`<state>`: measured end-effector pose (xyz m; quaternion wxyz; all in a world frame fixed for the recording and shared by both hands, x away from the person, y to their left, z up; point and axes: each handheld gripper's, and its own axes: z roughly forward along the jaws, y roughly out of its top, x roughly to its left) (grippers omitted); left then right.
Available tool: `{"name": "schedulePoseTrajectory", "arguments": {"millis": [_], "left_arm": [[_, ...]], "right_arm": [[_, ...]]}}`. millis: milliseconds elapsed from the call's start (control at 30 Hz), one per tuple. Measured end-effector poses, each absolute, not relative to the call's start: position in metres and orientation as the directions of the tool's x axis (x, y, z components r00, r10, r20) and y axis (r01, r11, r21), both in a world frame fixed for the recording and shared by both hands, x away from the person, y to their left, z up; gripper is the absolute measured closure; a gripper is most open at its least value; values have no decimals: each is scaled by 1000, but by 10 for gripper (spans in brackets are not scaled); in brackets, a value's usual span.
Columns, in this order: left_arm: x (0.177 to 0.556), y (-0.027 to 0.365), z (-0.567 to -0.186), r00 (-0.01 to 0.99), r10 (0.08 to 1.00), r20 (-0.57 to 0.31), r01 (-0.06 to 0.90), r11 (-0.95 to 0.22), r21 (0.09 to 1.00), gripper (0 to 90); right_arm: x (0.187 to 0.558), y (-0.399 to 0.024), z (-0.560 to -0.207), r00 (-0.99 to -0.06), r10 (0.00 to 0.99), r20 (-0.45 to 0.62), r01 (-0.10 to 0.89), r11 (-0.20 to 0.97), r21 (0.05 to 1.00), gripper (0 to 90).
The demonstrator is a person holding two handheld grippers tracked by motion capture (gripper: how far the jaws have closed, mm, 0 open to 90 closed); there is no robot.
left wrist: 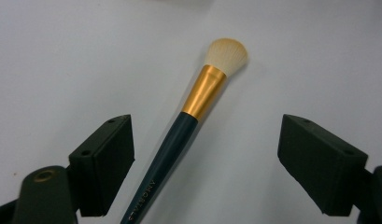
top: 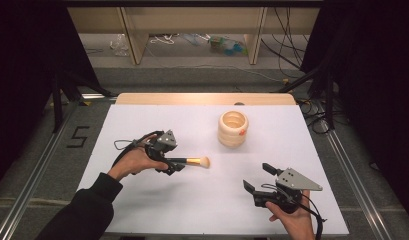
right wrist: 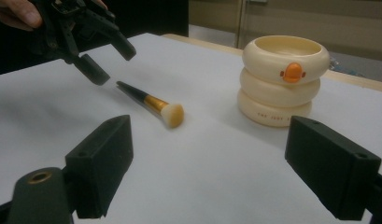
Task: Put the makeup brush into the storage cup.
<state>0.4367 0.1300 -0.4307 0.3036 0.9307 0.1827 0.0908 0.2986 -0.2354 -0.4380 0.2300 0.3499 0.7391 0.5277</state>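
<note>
Left hand-held gripper (left wrist: pixel 198 154) stood released, jaws straddling the dark-handled, gold-ferruled makeup brush (left wrist: pixel 191 121) lying flat on the white bench (top: pixel 157 200). Handle sat near one jaw; closing could roll it away. Right hand-held gripper (top: pixel 261 181) released, idle.

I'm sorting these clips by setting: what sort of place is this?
Probably a lab recording station, not a home: a white-covered table ringed by black curtains, loose cables on the floor behind, and just a makeup brush and cream holder as props.
</note>
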Motion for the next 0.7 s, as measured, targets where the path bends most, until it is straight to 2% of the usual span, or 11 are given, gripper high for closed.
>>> {"name": "schedulePoseTrajectory", "arguments": {"millis": [267,300,400,533,633,700], "left_arm": [[448,111,-438,923,382,50,295,-784,545,209],[451,109,-437,936,347,55,272,-814,513,213],[457,101,-438,945,320,67,252,-844,473,230],[460,96,-442,952,296,72,236,-866,442,244],[460,94,-444,946,319,61,261,-858,442,255],[463,92,-444,956,281,82,222,-879,423,277]], "right_arm": [[300,-234,-439,-660,751,31,271,200,941,163],[299,-234,-440,-656,754,25,273,206,940,163],[300,-234,-440,-658,753,20,268,209,940,163],[299,-234,-440,-664,747,23,279,219,935,164],[299,-233,-440,-670,741,38,272,198,942,164],[299,-234,-440,-672,740,26,284,225,932,164]]}}
